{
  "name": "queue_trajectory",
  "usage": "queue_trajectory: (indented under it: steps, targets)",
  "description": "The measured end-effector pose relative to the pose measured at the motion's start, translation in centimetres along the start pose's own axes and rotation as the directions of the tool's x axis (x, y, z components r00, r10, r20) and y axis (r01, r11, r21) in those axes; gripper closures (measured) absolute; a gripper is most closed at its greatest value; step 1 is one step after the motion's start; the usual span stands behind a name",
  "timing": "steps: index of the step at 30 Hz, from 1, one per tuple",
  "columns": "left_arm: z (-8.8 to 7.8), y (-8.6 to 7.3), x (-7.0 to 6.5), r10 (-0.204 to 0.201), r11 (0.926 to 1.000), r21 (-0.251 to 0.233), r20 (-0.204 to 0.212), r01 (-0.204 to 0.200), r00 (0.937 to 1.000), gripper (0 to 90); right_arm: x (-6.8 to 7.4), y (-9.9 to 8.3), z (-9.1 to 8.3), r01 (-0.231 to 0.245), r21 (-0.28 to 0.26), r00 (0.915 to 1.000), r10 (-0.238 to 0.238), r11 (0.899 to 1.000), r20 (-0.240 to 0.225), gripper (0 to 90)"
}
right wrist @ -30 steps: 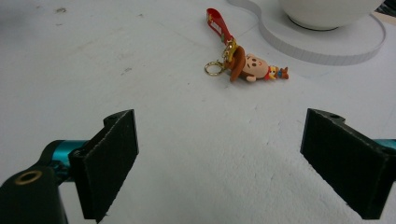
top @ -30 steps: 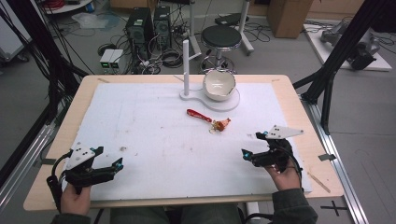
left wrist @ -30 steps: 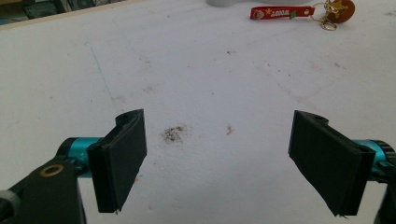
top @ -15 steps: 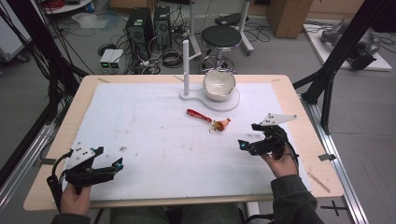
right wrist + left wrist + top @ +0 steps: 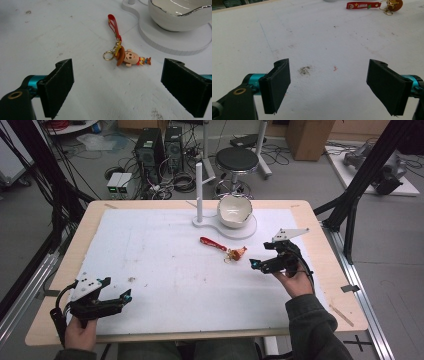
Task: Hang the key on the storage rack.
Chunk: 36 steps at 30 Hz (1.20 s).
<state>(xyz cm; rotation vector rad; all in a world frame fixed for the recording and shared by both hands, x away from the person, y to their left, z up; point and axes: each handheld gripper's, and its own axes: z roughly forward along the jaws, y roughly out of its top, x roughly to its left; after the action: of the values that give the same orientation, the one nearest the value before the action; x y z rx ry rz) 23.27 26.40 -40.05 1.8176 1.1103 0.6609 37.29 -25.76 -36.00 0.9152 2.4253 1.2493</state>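
Observation:
A keychain with a small cowboy figure (image 5: 130, 58) and a red strap (image 5: 113, 25) lies on the white table mat (image 5: 165, 270) near the middle right. The same keychain (image 5: 235, 253) sits just left of my right gripper (image 5: 256, 265), which is open with nothing between its jaws. In the right gripper view the figure lies ahead, between the two black pads (image 5: 58, 85). My left gripper (image 5: 125, 297) rests open near the front left edge, far from the keychain (image 5: 372, 5).
A white bowl (image 5: 234, 211) stands on a white base plate (image 5: 247, 229) with an upright white post (image 5: 199, 190) at the back of the table. A dark smudge (image 5: 305, 70) marks the mat ahead of the left gripper. Computers, cables and a stool (image 5: 237, 157) lie beyond the table.
My right gripper has moved forward and left toward the keychain, from the table's right front area. The left gripper has stayed in place.

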Motion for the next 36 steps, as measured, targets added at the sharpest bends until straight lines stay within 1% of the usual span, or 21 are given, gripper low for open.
queue_trajectory:
  steps: [3,4,6,7,9,12,14,15,17,23,25,30,32,33,34,35,36]
  targets:
    - [0.0,0.0,0.0,-0.001,1.0000,-0.001,-0.002,0.001,1.0000,19.7,-0.1,0.4,0.3,-0.001,0.006,1.0000,0.001,1.000,-0.003,10.2]
    - [0.1,0.0,0.0,-0.004,1.0000,-0.003,-0.002,0.004,1.0000,19.7,-0.1,0.9,0.6,0.009,0.011,1.0000,-0.009,1.000,-0.004,10.2]
    - [0.0,0.0,0.0,0.000,1.0000,0.000,0.000,0.000,1.0000,19.7,-0.2,1.3,0.9,0.016,0.008,0.9999,-0.016,1.000,-0.005,10.2]
    - [0.0,0.0,0.0,0.000,1.0000,0.000,0.000,0.000,1.0000,19.7,-0.2,1.3,0.9,0.016,0.008,0.9999,-0.016,1.000,-0.005,10.2]
    - [0.0,0.0,0.0,-0.003,1.0000,-0.002,-0.001,0.003,1.0000,19.7,-0.4,1.8,1.5,0.017,0.024,0.9998,-0.017,1.000,-0.005,10.2]
    - [0.1,0.0,0.1,-0.005,1.0000,-0.001,0.003,0.005,1.0000,19.7,-0.7,2.2,1.8,0.017,0.026,0.9998,-0.017,1.000,-0.008,10.2]
    - [0.1,0.0,0.1,-0.004,1.0000,-0.001,0.001,0.004,1.0000,19.7,-0.8,2.8,2.1,0.030,0.026,0.9995,-0.030,0.999,-0.009,10.2]
    - [0.1,0.0,0.2,-0.006,1.0000,-0.002,0.002,0.006,1.0000,19.7,-0.8,3.1,2.3,0.021,0.035,0.9996,-0.021,0.999,-0.017,10.2]
    - [0.1,0.0,0.2,-0.005,1.0000,-0.001,0.004,0.005,1.0000,19.7,-0.9,3.6,2.6,0.034,0.042,0.9993,-0.033,0.999,-0.018,10.2]
    - [0.0,0.0,0.2,-0.009,1.0000,-0.002,0.004,0.009,1.0000,19.7,-1.1,5.3,3.7,0.040,0.059,0.9988,-0.038,0.997,-0.029,10.2]
    - [0.0,0.0,0.2,-0.007,1.0000,-0.001,0.004,0.007,1.0000,19.7,-1.1,5.8,4.1,0.049,0.064,0.9985,-0.047,0.997,-0.030,10.2]
    - [0.0,0.0,0.2,-0.006,1.0000,0.000,0.005,0.006,1.0000,19.7,-1.5,6.9,5.0,0.046,0.075,0.9985,-0.043,0.996,-0.032,10.2]
    - [0.1,0.0,0.3,-0.006,1.0000,0.000,0.004,0.006,1.0000,19.7,-1.6,7.2,5.4,0.044,0.088,0.9985,-0.041,0.995,-0.036,10.2]
    - [0.1,0.0,0.3,-0.006,1.0000,0.000,0.004,0.006,1.0000,19.7,-1.7,7.3,5.6,0.049,0.079,0.9983,-0.046,0.996,-0.035,10.2]
    - [0.1,0.0,0.3,-0.009,1.0000,0.000,0.005,0.009,0.9999,19.7,-1.7,7.4,5.8,0.038,0.082,0.9987,-0.035,0.996,-0.037,10.2]
    - [0.1,0.0,0.3,-0.009,1.0000,0.000,0.007,0.009,0.9999,19.7,-1.8,7.4,6.1,0.036,0.081,0.9988,-0.033,0.996,-0.037,10.3]
    - [0.1,0.0,0.3,-0.007,1.0000,0.000,0.007,0.007,1.0000,19.7,-1.9,7.4,6.4,0.038,0.092,0.9987,-0.034,0.995,-0.037,10.3]
